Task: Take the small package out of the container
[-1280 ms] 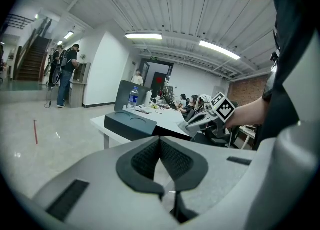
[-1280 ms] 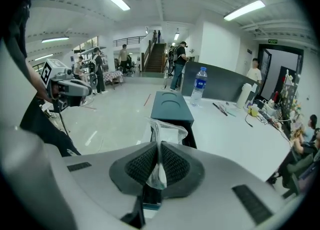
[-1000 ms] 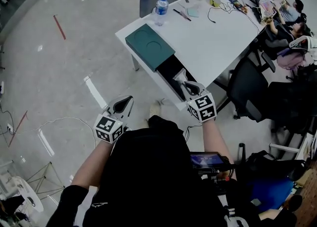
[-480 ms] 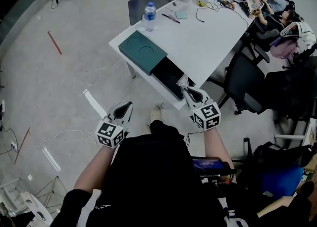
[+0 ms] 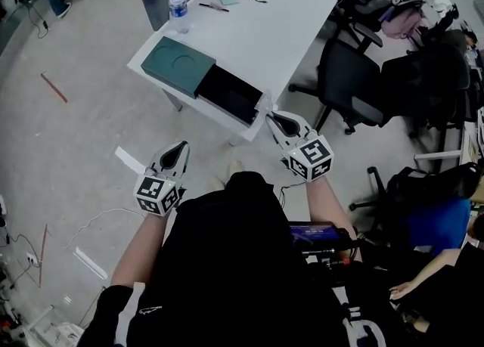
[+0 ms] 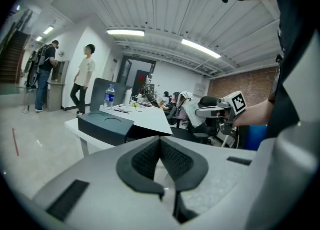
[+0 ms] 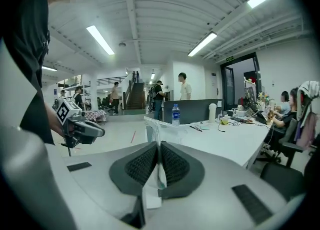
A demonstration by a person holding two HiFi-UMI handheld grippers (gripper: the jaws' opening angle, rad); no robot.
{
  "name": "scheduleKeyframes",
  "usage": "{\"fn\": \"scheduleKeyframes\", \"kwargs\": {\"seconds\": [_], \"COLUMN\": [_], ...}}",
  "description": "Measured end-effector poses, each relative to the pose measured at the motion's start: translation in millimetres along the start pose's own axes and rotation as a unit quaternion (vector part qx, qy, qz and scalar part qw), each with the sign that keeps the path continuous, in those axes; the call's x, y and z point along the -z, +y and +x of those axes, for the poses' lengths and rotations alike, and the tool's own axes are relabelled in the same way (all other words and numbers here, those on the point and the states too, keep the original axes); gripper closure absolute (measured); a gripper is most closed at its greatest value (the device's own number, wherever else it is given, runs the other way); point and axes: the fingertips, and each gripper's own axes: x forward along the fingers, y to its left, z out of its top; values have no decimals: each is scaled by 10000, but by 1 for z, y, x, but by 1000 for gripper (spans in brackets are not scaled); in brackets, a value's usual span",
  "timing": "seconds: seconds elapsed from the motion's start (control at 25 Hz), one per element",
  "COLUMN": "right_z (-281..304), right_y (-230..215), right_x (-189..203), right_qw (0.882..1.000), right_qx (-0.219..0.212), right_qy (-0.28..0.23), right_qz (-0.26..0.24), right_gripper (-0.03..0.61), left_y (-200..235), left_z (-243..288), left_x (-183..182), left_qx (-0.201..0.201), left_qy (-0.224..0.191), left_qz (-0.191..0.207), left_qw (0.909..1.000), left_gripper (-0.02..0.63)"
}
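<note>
The small package point(image 7: 158, 133), clear and thin, is clamped between the pads of the right gripper point(image 5: 272, 120), whose jaws are nearly together on it. It is held out of the container point(image 5: 178, 68), just beside the near end of the open dark drawer point(image 5: 231, 93), at the table point(image 5: 261, 32) corner. The left gripper point(image 5: 178, 149) is held at 8 o'clock over the grey floor point(image 5: 76, 134), well apart from the table. Its jaws are pressed together with nothing between them.

A water bottle point(image 5: 178, 4) is stood at 11 o'clock behind the container. Pens and a cable are scattered at 12 o'clock on the table. A black office chair point(image 5: 344, 81) is parked at 2 o'clock, close to the right gripper's side. Two people are seen standing far off in the left gripper view.

Compared with a second ago, table and container are shifted from 12–1 o'clock toward 11 o'clock in the head view. The package was then over the drawer's end and is now carried just off it. The left gripper is unchanged.

Black-and-white square markers are shown on each gripper's cube point(image 5: 311, 158). The bottle's label is too small to be read.
</note>
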Motion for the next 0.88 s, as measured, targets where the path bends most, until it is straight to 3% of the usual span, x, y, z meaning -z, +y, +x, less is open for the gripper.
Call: {"fn": "scheduleKeyframes", "kwargs": {"seconds": [0.36, 0.88], "right_z": [-52, -133], "right_y": [-16, -30], "right_x": [10, 43], "right_qw": [9980, 9923], "right_qx": [504, 1005], "right_qy": [-276, -443], "right_qz": [246, 580], "right_gripper": [535, 537], "left_y": [-27, -90], "left_z": [23, 49], "left_x": [-7, 10], "left_qx": [492, 976], "left_qy": [36, 279], "left_qz": [170, 308], "left_qw": [9986, 9944], "left_gripper": [606, 606]}}
